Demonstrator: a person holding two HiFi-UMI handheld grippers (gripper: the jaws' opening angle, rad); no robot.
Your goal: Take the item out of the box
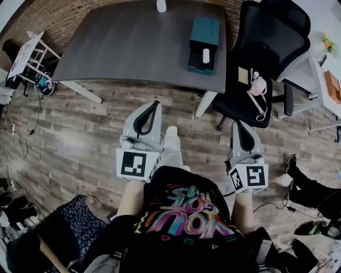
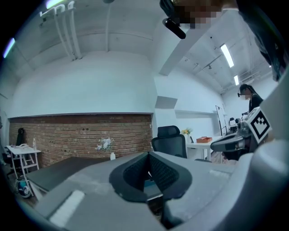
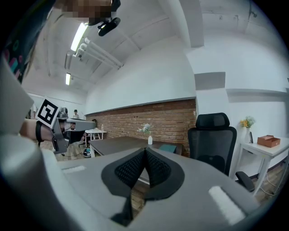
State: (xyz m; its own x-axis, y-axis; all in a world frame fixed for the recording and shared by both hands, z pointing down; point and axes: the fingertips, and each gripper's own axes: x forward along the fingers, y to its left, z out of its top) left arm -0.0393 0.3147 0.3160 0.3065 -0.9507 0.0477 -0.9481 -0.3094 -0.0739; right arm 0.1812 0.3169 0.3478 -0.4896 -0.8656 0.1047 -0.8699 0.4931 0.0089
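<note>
A teal box (image 1: pixel 204 33) sits near the right end of the dark grey table (image 1: pixel 128 48). A small white item (image 1: pixel 206 55) lies in the box's darker front part. Both grippers are held low over the wooden floor, well short of the table and apart from the box. My left gripper (image 1: pixel 155 103) is shut with nothing between its jaws, its pads meeting tip to tip (image 2: pixel 149 156). My right gripper (image 1: pixel 237 123) is shut and empty too (image 3: pixel 145 151). In the right gripper view the teal box (image 3: pixel 168 148) shows on the table, ahead and slightly right.
A black office chair (image 1: pixel 266 48) stands by the table's right end, with a white headset on its seat. A white bottle (image 1: pixel 161 5) is at the table's far edge. A white cart (image 1: pixel 26 50) stands left, a white desk (image 1: pixel 330 80) right, and a seated person's legs (image 1: pixel 309 186) are nearby.
</note>
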